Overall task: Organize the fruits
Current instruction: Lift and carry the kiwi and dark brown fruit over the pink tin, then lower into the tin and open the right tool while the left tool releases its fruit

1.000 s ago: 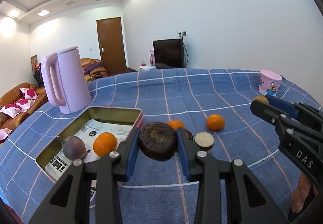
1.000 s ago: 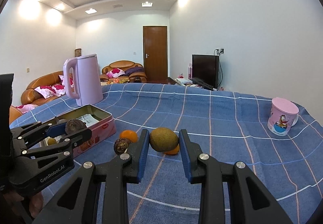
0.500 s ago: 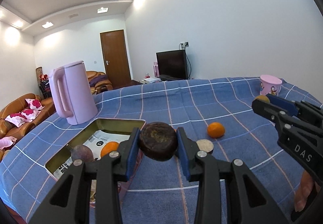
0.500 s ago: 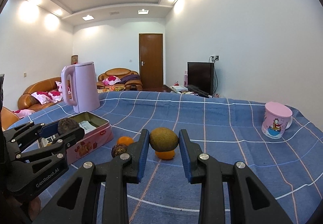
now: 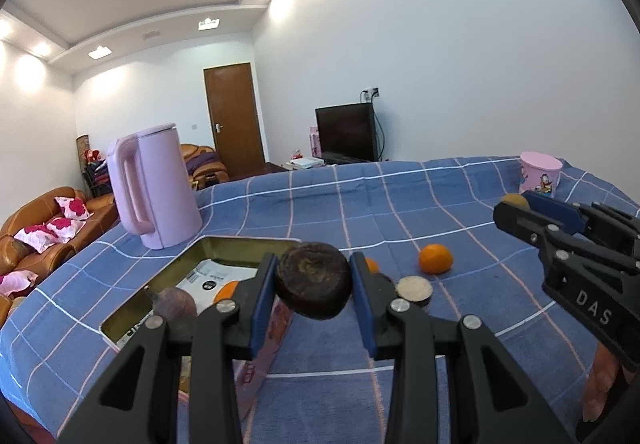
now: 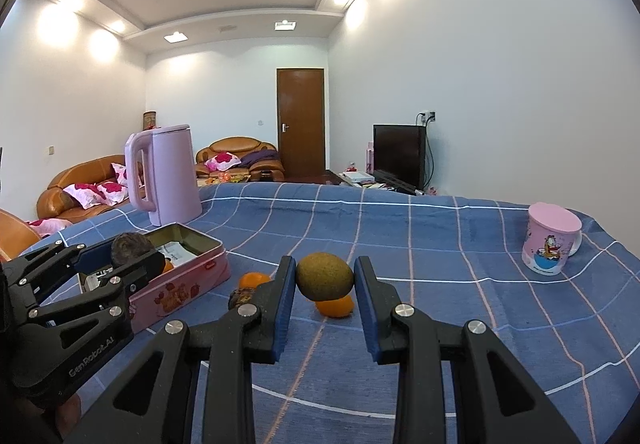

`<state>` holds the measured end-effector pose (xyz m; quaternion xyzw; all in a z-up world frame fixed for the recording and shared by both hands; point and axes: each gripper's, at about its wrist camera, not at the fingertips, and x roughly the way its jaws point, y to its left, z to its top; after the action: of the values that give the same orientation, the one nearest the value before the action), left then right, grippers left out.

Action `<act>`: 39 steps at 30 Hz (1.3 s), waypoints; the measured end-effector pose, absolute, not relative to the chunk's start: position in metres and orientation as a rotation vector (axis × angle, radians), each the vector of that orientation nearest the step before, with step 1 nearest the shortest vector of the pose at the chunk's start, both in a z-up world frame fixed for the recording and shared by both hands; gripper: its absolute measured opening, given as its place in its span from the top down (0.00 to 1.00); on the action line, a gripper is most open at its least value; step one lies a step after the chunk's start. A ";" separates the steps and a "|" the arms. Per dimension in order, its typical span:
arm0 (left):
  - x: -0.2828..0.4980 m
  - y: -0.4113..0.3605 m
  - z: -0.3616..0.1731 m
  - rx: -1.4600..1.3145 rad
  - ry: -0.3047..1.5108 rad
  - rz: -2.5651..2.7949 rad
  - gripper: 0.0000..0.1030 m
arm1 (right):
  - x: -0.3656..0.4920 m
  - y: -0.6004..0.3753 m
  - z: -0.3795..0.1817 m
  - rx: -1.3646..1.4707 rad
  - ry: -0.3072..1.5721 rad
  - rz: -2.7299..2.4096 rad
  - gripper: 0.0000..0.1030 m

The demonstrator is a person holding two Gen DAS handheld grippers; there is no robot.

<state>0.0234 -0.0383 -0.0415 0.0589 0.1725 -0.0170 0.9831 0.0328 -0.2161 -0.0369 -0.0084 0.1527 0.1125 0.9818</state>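
Observation:
My left gripper (image 5: 313, 286) is shut on a dark brown wrinkled fruit (image 5: 313, 284), held above the near right corner of an open pink tin (image 5: 248, 244). The tin holds a purple fruit (image 5: 175, 307) and an orange (image 5: 226, 291). My right gripper (image 6: 325, 278) is shut on a green-brown kiwi (image 6: 325, 276), held above the blue checked cloth. On the cloth lie an orange (image 5: 436, 258), a second orange (image 6: 253, 279), a dark fruit (image 6: 241, 296) and a halved fruit (image 5: 414, 288). The left gripper shows in the right wrist view (image 6: 128, 250), the right gripper in the left wrist view (image 5: 520, 204).
A tall pink kettle (image 5: 154, 188) stands behind the tin. A pink lidded cup (image 6: 552, 244) stands at the far right of the table. The blue checked cloth (image 5: 360, 204) covers the whole table. Sofas, a door and a television lie beyond.
Both grippers have risen and tilted up, each still holding its fruit. The table and tin sit lower in both views.

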 end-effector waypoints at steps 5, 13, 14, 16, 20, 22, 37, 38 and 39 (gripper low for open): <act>0.029 -0.020 -0.039 0.094 0.360 0.001 0.63 | 0.039 -0.201 -0.037 -0.023 0.323 0.271 0.69; 0.036 0.012 -0.038 0.054 0.382 0.061 0.63 | 0.048 -0.178 -0.039 -0.039 0.341 0.323 0.69; 0.037 0.016 -0.039 0.048 0.384 0.070 0.63 | 0.048 -0.174 -0.039 -0.043 0.342 0.329 0.69; 0.039 0.024 -0.039 0.037 0.395 0.087 0.63 | 0.050 -0.166 -0.040 -0.051 0.345 0.344 0.69; 0.044 0.038 -0.040 0.023 0.410 0.114 0.63 | 0.053 -0.153 -0.039 -0.064 0.348 0.370 0.69; 0.045 0.045 -0.040 0.016 0.411 0.129 0.63 | 0.053 -0.144 -0.038 -0.075 0.348 0.384 0.69; 0.060 0.097 -0.044 -0.030 0.468 0.214 0.63 | 0.063 -0.086 -0.030 -0.140 0.351 0.495 0.69; 0.062 0.100 -0.045 -0.035 0.476 0.217 0.63 | 0.064 -0.081 -0.030 -0.143 0.353 0.503 0.69; 0.064 0.104 -0.045 -0.040 0.485 0.222 0.63 | 0.065 -0.077 -0.030 -0.147 0.355 0.511 0.69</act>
<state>0.0636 0.1041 -0.0453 -0.0197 0.2395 0.1096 0.9645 0.0649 -0.0770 -0.0299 -0.0721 0.1744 0.2514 0.9493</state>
